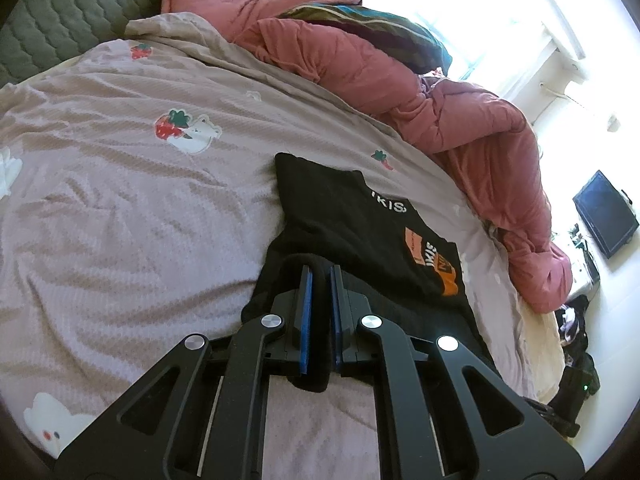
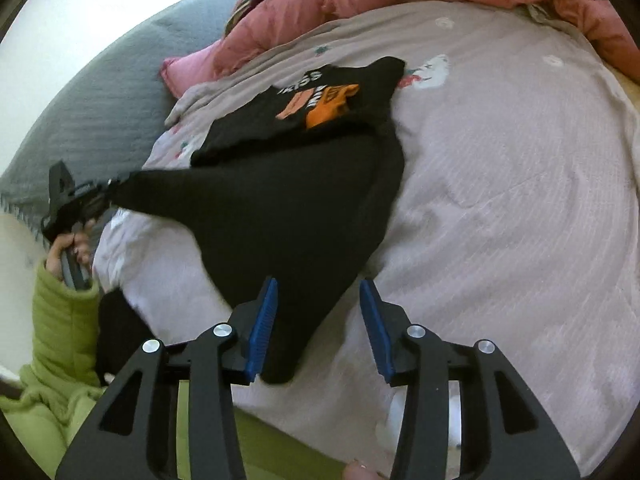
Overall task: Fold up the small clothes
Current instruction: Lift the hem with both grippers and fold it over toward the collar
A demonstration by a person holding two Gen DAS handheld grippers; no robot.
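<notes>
In the left wrist view the left gripper (image 1: 319, 276) is clenched on a fold of the black shirt (image 1: 360, 220), blue pads pinching the dark cloth near the bed's near edge; the rest of the garment stretches away from the tongs across the mauve printed sheet (image 1: 140, 200) toward the pink duvet (image 1: 440, 112) heaped along the far side, its orange print (image 1: 438, 264) face up. The risk here, as I judge it, is that a one-sided pull drags the whole shirt and skews the fold, since only this corner is gripped. In the right wrist view the right gripper (image 2: 318, 292) stands released, jaws apart, with a lower corner of the shirt lying between the pads but not pressed by them. That loose corner could slump or slide off the near edge of the bed. The cloth runs taut from there to the left gripper at the left side, held by a hand (image 2: 74, 248) in a green sleeve (image 2: 56, 320), and the printed part lies beyond toward the duvet
</notes>
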